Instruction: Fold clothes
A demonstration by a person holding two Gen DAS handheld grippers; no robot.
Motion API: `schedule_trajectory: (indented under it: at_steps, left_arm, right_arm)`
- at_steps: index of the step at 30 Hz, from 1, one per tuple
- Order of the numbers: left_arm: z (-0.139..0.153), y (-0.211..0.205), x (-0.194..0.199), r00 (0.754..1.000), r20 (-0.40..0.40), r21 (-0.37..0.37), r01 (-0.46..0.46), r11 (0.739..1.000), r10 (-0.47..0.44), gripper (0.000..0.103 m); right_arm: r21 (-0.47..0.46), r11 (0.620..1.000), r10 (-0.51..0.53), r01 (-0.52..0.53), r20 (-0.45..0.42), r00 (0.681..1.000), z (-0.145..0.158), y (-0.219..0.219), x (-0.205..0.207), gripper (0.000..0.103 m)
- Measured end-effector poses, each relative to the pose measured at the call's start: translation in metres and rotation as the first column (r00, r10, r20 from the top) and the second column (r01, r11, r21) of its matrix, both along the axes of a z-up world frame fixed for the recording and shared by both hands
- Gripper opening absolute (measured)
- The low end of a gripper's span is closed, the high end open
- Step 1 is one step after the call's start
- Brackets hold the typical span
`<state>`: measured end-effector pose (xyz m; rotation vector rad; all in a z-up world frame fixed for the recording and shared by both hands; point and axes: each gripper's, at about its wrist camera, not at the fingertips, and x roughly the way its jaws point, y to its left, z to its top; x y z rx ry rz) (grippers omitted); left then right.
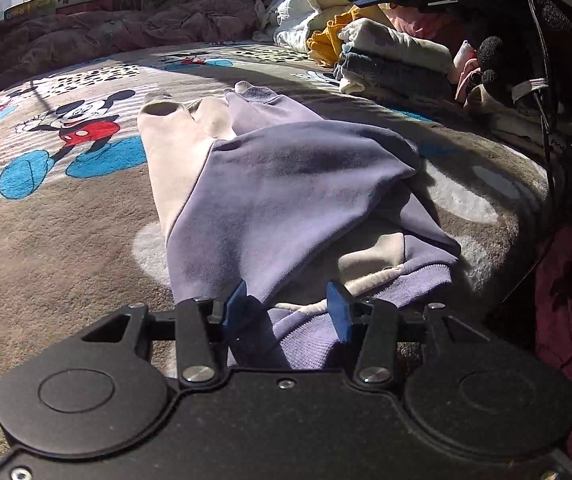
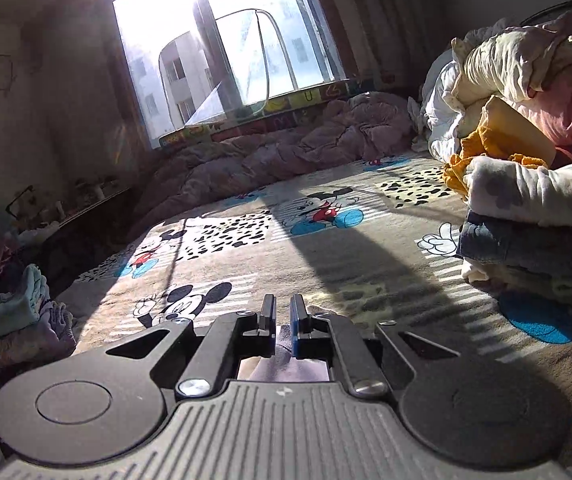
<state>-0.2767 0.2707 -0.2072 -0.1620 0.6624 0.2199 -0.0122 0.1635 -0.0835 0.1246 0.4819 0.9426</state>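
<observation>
On the bed, a plush brown blanket point(image 1: 66, 240) printed with cartoon mice in red shorts and blue shoes served as the folding surface, and the lilac and cream velour garment point(image 1: 270, 184) lay near its middle, its cream sleeve toward the printed mouse and its ribbed lilac hem nearest the camera. The left hand-held gripper point(image 1: 290, 308) stood released over that hem: its blue pads point(image 1: 338, 312) were apart, with cloth lying between them but not pinched. The right hand-held gripper point(image 2: 283, 320) was clenched, its pads nearly together; pale lilac cloth point(image 2: 286, 368) showed behind and below the fingers, though whether the pads nipped it could not be told.

Beyond the garment, toward the right edge of the blanket, stood a stack of folded clothes point(image 1: 398, 64): a white piece with grey blotches on top, a dark blue-grey one under it, and pale ones beneath. Behind the stack rose a loose heap of unfolded laundry point(image 2: 506, 80), white, cream, pink and mustard yellow. At the far end of the blanket lay a crumpled mauve quilt point(image 2: 286, 148), and behind it a coloured alphabet play mat point(image 2: 314, 98) leaned under the sunlit window point(image 2: 222, 40), with single letters such as "U" legible. A small white tag point(image 1: 558, 142) right of the stack bore handwriting, too small to read surely.
</observation>
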Motion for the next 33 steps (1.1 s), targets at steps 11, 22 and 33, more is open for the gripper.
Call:
schedule_trajectory:
  at_steps: [11,22,33]
  left_arm:
    - [0.001,0.008,-0.002,1.0,0.003,-0.048,-0.013,0.999,0.013,0.045]
    - [0.001,0.009,0.0,1.0,0.001,-0.067,-0.025,0.997,0.025,0.046]
    - [0.016,0.014,-0.011,0.995,0.084,-0.099,-0.037,0.994,0.046,0.046]
  right_arm:
    - [-0.082,0.965,-0.263,0.25,-0.34,0.903,-0.092,-0.095,0.038,0.063]
    - [0.182,0.919,-0.144,0.351,-0.673,0.725,-0.176,-0.128,0.046,0.061]
    - [0.166,0.956,-0.096,0.242,-0.603,0.792,-0.167,-0.11,0.051,0.007]
